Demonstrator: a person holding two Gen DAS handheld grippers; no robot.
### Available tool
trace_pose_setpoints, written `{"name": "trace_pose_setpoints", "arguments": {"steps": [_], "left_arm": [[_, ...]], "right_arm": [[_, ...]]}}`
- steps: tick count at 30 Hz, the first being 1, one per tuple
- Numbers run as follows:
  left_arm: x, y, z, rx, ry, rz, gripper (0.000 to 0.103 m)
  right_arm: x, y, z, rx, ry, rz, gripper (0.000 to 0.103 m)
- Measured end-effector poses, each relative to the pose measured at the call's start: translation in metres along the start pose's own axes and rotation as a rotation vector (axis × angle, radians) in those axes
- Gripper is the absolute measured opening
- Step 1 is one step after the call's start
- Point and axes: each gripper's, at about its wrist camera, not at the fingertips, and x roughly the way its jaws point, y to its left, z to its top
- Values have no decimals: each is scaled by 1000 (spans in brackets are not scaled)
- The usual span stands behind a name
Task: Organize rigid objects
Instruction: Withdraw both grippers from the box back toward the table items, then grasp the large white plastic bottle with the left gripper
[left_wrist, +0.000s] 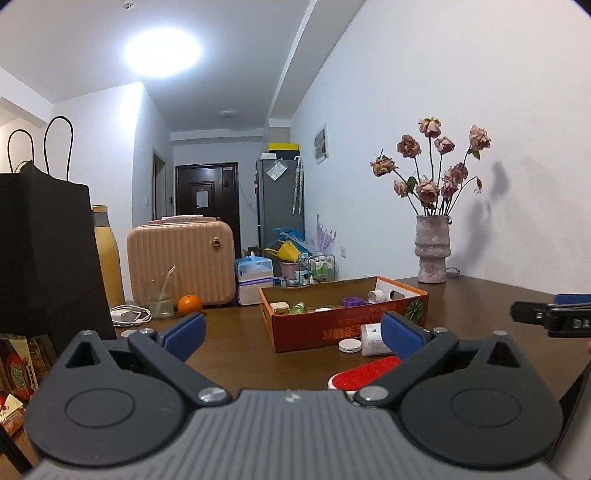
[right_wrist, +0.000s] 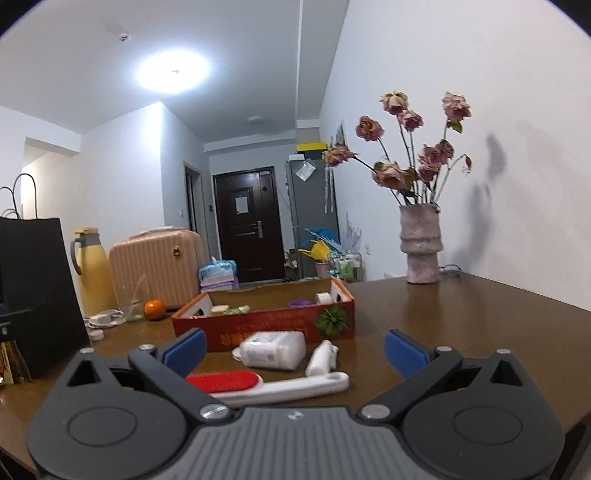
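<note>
A shallow red cardboard box (left_wrist: 332, 328) (right_wrist: 273, 325) sits mid-table and holds several small items. In front of it lie a white bottle on its side (right_wrist: 273, 349) (left_wrist: 373, 339), a small white tube (right_wrist: 322, 357), a round white disc (left_wrist: 349, 346) and a red-and-white lint brush (right_wrist: 266, 384) (left_wrist: 364, 373). My left gripper (left_wrist: 293, 334) is open and empty, above the table before the box. My right gripper (right_wrist: 293, 350) is open and empty, with the brush and bottle lying between its fingers farther on. The right gripper's tip shows in the left wrist view (left_wrist: 554, 314).
A black paper bag (left_wrist: 44, 251) stands at the left, with a yellow flask (right_wrist: 92, 277), a pink case (left_wrist: 181, 258), a glass (left_wrist: 160, 299), an orange (left_wrist: 189, 303) and a white charger (left_wrist: 129, 315). A vase of dried roses (right_wrist: 421, 243) stands at the back right by the wall.
</note>
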Motion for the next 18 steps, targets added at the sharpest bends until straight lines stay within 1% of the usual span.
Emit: {"name": "trace_pose_setpoints", "arguments": {"steps": [4, 8, 12, 16, 18], "left_arm": [[14, -10, -9, -11, 76, -39, 103], [37, -20, -16, -1, 133, -39, 103], [64, -21, -17, -18, 175, -43, 103], [98, -21, -14, -13, 209, -78, 103], [124, -16, -11, -11, 235, -114, 103]], "right_arm": [[3, -7, -6, -16, 28, -24, 103], [22, -12, -11, -38, 83, -48, 103], [45, -18, -14, -32, 120, -42, 103], [72, -24, -12, -20, 166, -33, 101], [91, -26, -10, -23, 199, -25, 99]]}}
